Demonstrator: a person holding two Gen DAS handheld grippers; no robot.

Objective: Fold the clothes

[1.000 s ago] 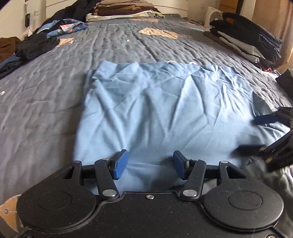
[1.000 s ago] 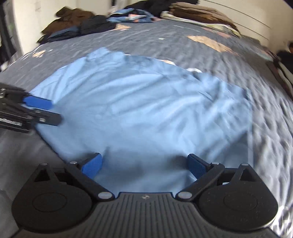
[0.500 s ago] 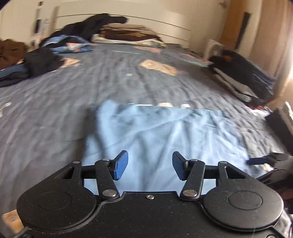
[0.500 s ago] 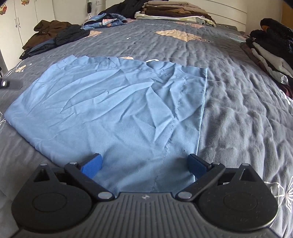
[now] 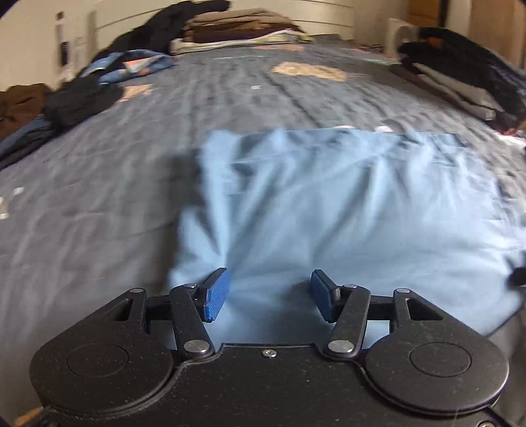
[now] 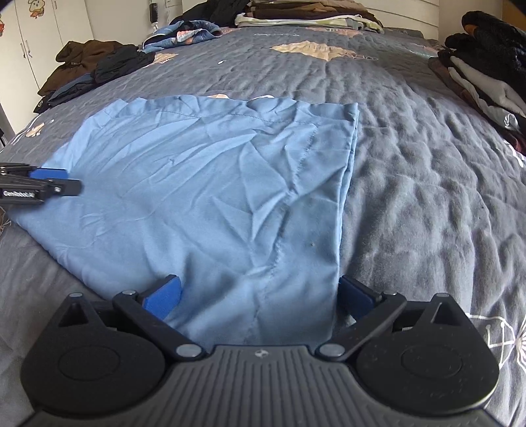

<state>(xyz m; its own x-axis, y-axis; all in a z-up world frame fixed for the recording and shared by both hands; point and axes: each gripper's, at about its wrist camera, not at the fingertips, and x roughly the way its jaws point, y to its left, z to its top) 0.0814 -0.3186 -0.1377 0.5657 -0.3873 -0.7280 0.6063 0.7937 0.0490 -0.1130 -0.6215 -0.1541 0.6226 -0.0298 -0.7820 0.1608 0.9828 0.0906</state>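
A light blue garment lies folded flat and wrinkled on the grey quilted bed. It also shows, blurred, in the left wrist view. My right gripper is open and empty, low over the garment's near right corner, with its right finger at the cloth's right edge. My left gripper is open and empty over the garment's near left edge. Its fingertips show at the far left of the right wrist view, over the cloth's left edge.
Stacks of folded clothes sit at the head of the bed and along its right side. Loose dark and brown clothes lie at the left side. A headboard and a white wardrobe stand behind.
Both grippers rose away from the garment, then came back down toward its near edge. Both stayed open and empty; the garment has not moved.
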